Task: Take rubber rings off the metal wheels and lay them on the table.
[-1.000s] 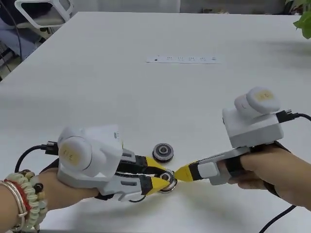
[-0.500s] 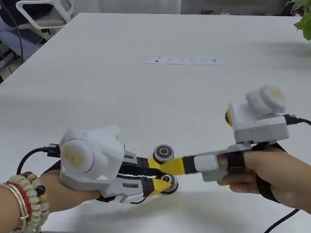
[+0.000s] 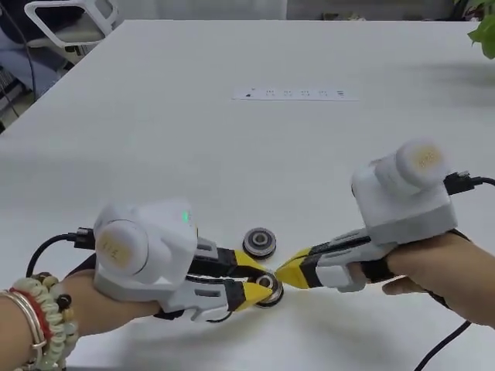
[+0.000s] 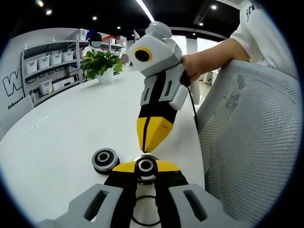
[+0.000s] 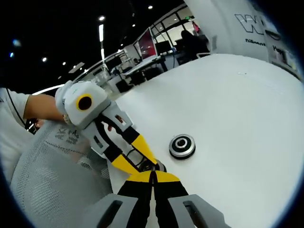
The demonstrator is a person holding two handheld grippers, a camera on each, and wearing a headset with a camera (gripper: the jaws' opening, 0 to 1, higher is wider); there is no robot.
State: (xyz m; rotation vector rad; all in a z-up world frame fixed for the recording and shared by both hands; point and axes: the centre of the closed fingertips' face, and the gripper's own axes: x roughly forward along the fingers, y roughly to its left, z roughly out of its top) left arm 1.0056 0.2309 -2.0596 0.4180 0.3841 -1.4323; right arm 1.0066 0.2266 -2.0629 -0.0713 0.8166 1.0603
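The left gripper (image 3: 261,285) lies low and level, its jaws clamped on a metal wheel (image 4: 146,166); the right gripper (image 3: 283,274), jaws pressed together, meets it tip to tip; both wrists sit low.

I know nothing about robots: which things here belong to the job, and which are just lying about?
In the job:
left gripper, shut on a wheel
right gripper, shut, tip at that wheel
second wheel, loose on the table

Just lying about:
white strip
plant
chair
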